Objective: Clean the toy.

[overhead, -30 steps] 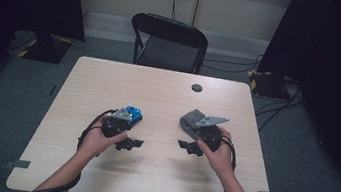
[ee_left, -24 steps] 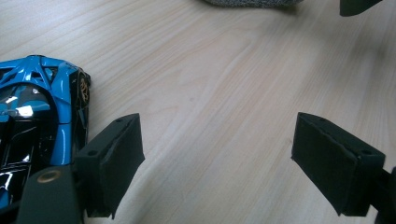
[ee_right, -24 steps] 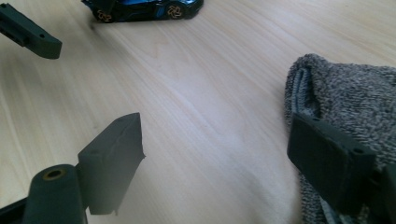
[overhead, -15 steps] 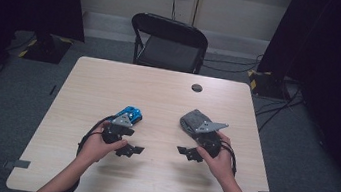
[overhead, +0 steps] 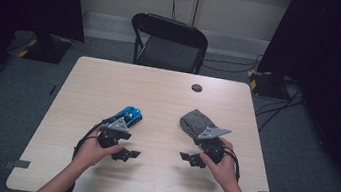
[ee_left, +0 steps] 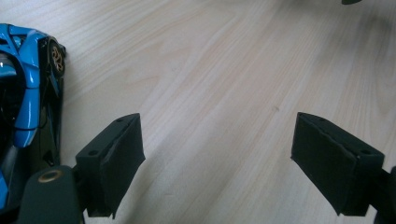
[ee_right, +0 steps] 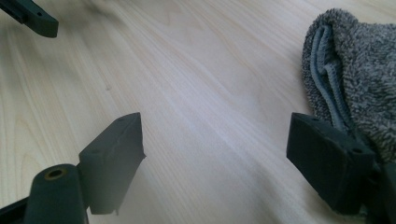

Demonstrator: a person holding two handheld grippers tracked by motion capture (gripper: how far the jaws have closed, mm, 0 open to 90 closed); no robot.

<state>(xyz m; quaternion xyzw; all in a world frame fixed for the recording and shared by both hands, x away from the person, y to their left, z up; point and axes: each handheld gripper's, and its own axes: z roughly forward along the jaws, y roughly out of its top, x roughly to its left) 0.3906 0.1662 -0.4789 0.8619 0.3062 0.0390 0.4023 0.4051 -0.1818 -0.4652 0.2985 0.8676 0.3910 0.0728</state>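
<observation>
The pale wood-grain table (overhead: 158, 99) takes up the middle of the high view, square-topped with rounded corners, and behind its far edge stands a black folding chair (overhead: 170, 43) on grey carpet. Down at the near side the person's two forearms come in, each hand wrapped round a tool. On the right of the table lies a grey fuzzy folded cloth (overhead: 194, 121), just beyond the right claw (overhead: 189, 157); in the right gripper view that same terry cloth (ee_right: 355, 70) sits off to the right, its folded edge close beside the right-hand jaw, though I can't tell whether they touch. The right claw (ee_right: 212, 154) is spread wide and released, bare wood between its two black jaws. Over on the left, a small bright blue toy car (overhead: 126, 116) rests on the table just past the left claw (overhead: 126, 155), and in the left gripper view the car (ee_left: 28, 93) sits at the left edge, wheel showing, beside the left-hand jaw and outside the gap. The left claw (ee_left: 217, 154) is released too, jaws well apart over empty table. The two claws point inward toward each other, apart. Smallest of all, a little dark round disc (overhead: 197, 87) sits near the far edge of the table.
</observation>
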